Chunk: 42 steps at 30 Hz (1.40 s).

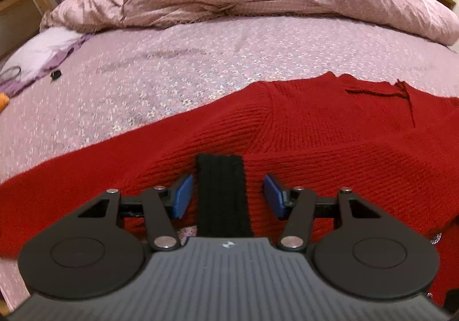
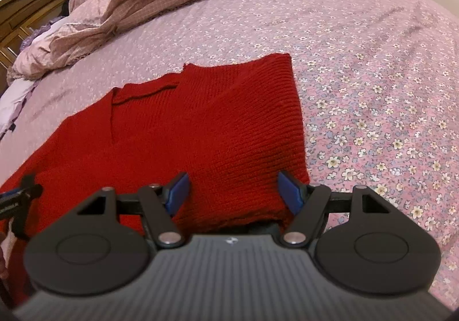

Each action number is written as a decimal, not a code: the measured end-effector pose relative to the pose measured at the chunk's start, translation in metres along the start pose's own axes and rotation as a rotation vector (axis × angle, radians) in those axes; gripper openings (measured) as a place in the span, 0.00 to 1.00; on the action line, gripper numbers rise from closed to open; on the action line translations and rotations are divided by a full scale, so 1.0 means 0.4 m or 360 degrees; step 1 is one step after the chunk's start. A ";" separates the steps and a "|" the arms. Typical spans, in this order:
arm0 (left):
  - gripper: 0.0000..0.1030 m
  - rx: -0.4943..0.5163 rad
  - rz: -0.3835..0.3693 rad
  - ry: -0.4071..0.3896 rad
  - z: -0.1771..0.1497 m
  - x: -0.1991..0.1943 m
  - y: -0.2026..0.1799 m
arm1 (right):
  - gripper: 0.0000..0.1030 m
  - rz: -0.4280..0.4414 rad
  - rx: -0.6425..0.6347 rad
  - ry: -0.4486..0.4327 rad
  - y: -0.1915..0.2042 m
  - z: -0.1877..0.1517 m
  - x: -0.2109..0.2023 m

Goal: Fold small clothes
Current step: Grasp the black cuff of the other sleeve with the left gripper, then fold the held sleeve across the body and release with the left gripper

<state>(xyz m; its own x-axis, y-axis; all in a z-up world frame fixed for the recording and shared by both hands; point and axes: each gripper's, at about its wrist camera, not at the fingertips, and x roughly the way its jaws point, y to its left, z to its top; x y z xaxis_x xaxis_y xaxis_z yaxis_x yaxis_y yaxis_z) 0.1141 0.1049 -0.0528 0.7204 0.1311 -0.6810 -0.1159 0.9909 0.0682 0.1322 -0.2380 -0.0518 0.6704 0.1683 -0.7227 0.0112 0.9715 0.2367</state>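
While both tongs [image 1: 226, 196] [image 2: 233, 191] gape, a black cuff [image 1: 222, 194] sits between the left pads [image 1: 182, 196].

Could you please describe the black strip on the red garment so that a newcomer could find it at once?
On the floral pink bedsheet lies a red knitted sweater. At its near edge a narrow black ribbed knit strip lies on the red, the only black piece on it.

Both wrist views look steeply down, close over the red sweater [image 1: 315, 143] on the bed [image 2: 373, 77], their shared ground.
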 end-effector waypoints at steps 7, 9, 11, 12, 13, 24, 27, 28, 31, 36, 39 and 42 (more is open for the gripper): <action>0.50 0.0087 0.0027 -0.0020 0.000 0.007 -0.026 | 0.69 0.0016 0.0032 -0.0025 -0.005 -0.004 -0.003; 0.50 0.0062 0.0010 -0.0009 0.008 0.015 -0.022 | 0.69 0.0020 0.0042 -0.0032 -0.006 -0.005 -0.003; 0.50 0.0047 0.0006 -0.0010 0.011 0.016 -0.020 | 0.69 0.0023 0.0047 -0.0037 -0.006 -0.005 -0.003; 0.45 0.0048 0.0006 -0.0015 0.011 0.014 -0.021 | 0.69 0.0025 0.0052 -0.0038 -0.007 -0.006 -0.003; 0.31 0.0050 -0.0010 -0.0028 0.009 0.010 -0.023 | 0.69 0.0028 0.0055 -0.0039 -0.008 -0.005 -0.003; 0.15 0.0036 -0.0152 -0.0283 0.141 -0.085 -0.052 | 0.68 0.0055 0.0117 -0.0102 -0.021 0.009 -0.028; 0.15 0.0050 -0.0135 -0.0355 0.201 -0.068 -0.060 | 0.68 0.0042 0.0108 -0.0125 -0.021 0.015 -0.024; 0.15 0.0041 -0.0129 -0.0382 0.222 -0.055 -0.060 | 0.68 0.0030 0.0102 -0.0131 -0.020 0.016 -0.023; 0.15 -0.0008 -0.0140 -0.0359 0.263 0.002 -0.058 | 0.68 -0.0001 0.0074 -0.0155 -0.020 0.018 -0.017; 0.15 -0.0068 -0.0117 -0.0208 0.254 0.095 -0.047 | 0.68 -0.0063 0.0140 -0.0145 -0.049 0.035 0.003; 0.15 -0.0068 -0.0120 -0.0188 0.234 0.095 -0.033 | 0.68 -0.0091 0.0151 -0.0159 -0.064 0.051 0.018; 0.15 -0.0035 -0.0126 -0.0206 0.219 0.069 -0.023 | 0.68 -0.0120 0.0108 -0.0182 -0.071 0.080 0.047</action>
<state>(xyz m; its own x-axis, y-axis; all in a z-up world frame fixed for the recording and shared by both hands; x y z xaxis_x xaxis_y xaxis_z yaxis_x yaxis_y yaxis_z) 0.1950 0.1021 -0.0082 0.8098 0.0565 -0.5840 -0.0691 0.9976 0.0007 0.1683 -0.2676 -0.0513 0.7458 0.0715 -0.6624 0.1120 0.9666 0.2305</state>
